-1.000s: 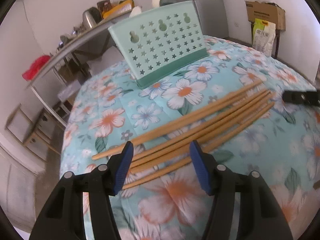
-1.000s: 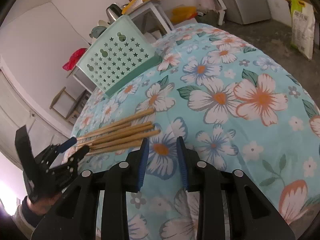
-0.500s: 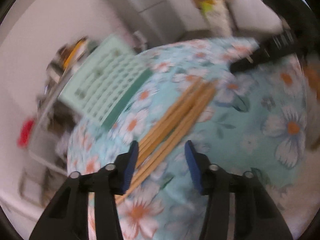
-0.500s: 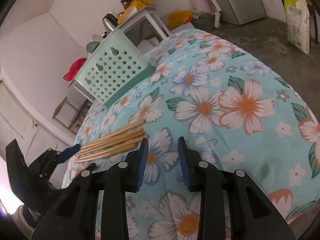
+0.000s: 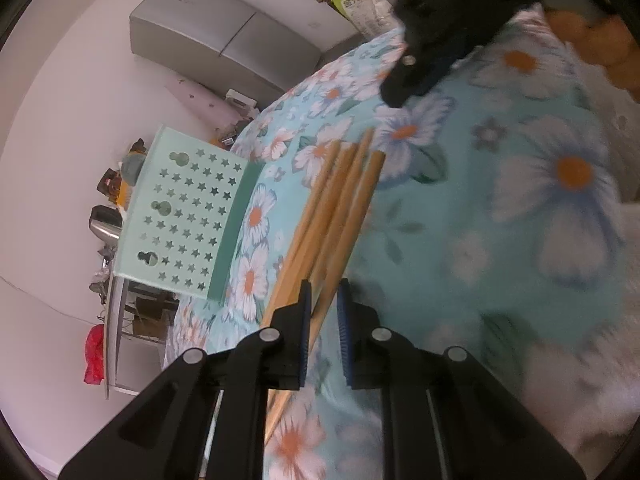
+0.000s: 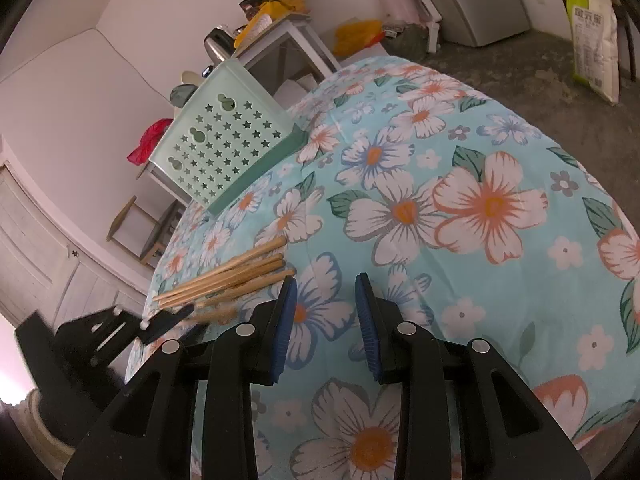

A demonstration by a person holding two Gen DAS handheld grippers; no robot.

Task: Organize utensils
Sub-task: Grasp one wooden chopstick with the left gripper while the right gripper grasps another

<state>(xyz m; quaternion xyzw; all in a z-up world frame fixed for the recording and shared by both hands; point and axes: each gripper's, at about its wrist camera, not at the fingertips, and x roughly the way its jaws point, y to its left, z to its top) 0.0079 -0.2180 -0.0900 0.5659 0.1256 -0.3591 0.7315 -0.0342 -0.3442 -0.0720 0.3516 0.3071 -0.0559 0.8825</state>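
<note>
The left gripper (image 5: 322,308) is closing its jaws on the near ends of the chopsticks (image 5: 340,200), which lie in a loose fan on the flowered cloth (image 5: 500,240) straight ahead of it. One or two sticks run between the blue pads (image 5: 305,320); the rest pass just outside the left pad, so I cannot tell whether the pads are pressing yet. The right gripper (image 6: 326,320) hovers past the far ends of the same bundle, its jaws apart with only cloth between them.

The risk, as I judge it, is a partial catch. The sticks are fanned rather than stacked, so narrow jaws could pinch one and leave the others behind, or nudge them sideways and scatter the fan. A round stick gripped near its end could also swivel or slip out once lifted. The cloth is soft and could bunch up into the pads.

Counting: about five chopsticks, though overlap near the left gripper makes the number unsure. One green basket (image 5: 188,216) with star-shaped holes stands beyond and to the left of the left gripper, well apart from the sticks. Two grippers.
</note>
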